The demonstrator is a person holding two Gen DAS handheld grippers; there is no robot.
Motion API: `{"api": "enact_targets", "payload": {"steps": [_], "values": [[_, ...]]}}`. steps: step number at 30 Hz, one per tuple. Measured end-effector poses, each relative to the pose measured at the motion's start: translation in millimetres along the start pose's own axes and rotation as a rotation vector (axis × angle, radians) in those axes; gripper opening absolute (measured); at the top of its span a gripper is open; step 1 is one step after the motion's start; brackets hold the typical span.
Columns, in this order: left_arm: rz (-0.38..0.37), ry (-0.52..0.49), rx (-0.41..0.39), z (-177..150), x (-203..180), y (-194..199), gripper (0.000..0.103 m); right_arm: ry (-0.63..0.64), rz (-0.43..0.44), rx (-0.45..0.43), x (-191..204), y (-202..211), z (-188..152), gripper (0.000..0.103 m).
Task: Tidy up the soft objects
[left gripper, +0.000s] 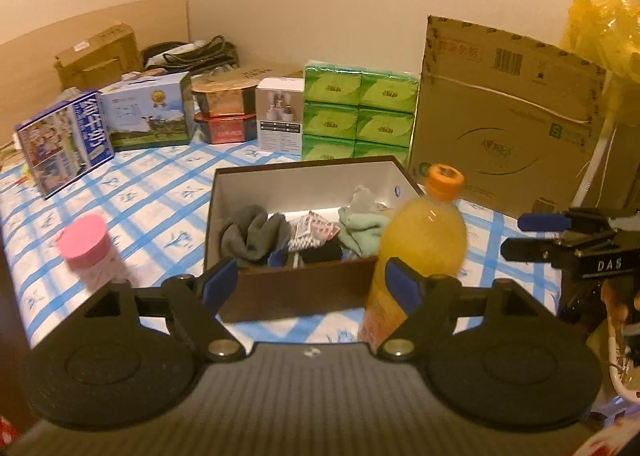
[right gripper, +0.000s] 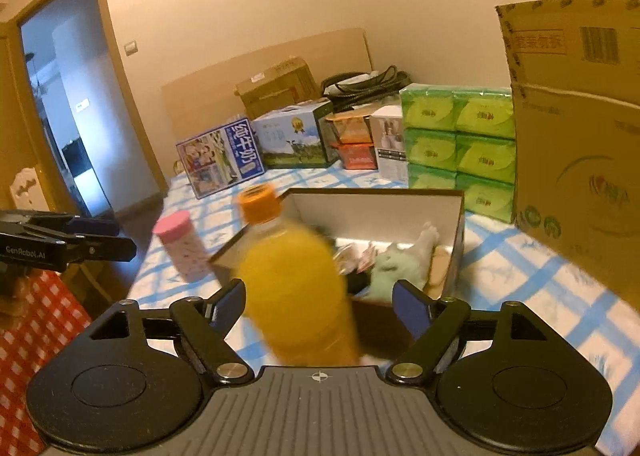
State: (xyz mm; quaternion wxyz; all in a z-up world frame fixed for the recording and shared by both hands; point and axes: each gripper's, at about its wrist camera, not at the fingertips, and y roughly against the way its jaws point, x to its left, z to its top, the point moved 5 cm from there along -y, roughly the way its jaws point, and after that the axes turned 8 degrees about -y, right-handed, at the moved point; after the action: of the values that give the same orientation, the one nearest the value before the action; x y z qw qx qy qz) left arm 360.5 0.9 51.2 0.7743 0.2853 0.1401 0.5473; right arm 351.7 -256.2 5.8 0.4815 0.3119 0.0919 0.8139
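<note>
Soft socks [left gripper: 256, 236] and a mint cloth [left gripper: 362, 230] seen piled inside the brown box [left gripper: 296, 288] on the checked tablecloth [left gripper: 140, 192], beyond both pairs of fingers, left gripper [left gripper: 312, 284] spread wide and empty, right gripper [right gripper: 320, 302] spread wide, orange juice bottle [right gripper: 292, 280] framed between its fingers, contact not discernible.

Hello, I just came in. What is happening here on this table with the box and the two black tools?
A person holds a two-finger gripper in each hand above a checked tablecloth. Both the left gripper and the right gripper are open and hold nothing. Soft things, among them grey socks and a mint green cloth, already lie in the open brown box. An orange juice bottle stands in front of the box, and a pink-lidded container stands to its left.
</note>
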Motion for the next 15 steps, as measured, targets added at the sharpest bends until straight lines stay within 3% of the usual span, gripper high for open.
{"api": "enact_targets", "payload": {"steps": [6, 15], "values": [[0.077, -0.016, -0.017, -35.9, -19.7, 58.4, 0.08, 0.012, -0.051, -0.016, 44.3, 31.6, -38.5, 0.083], [0.16, 0.02, 0.027, -91.0, -54.2, 114.7, 0.08, 0.011, -0.1, -0.007, 98.9, 72.5, -97.2, 0.084]]}}
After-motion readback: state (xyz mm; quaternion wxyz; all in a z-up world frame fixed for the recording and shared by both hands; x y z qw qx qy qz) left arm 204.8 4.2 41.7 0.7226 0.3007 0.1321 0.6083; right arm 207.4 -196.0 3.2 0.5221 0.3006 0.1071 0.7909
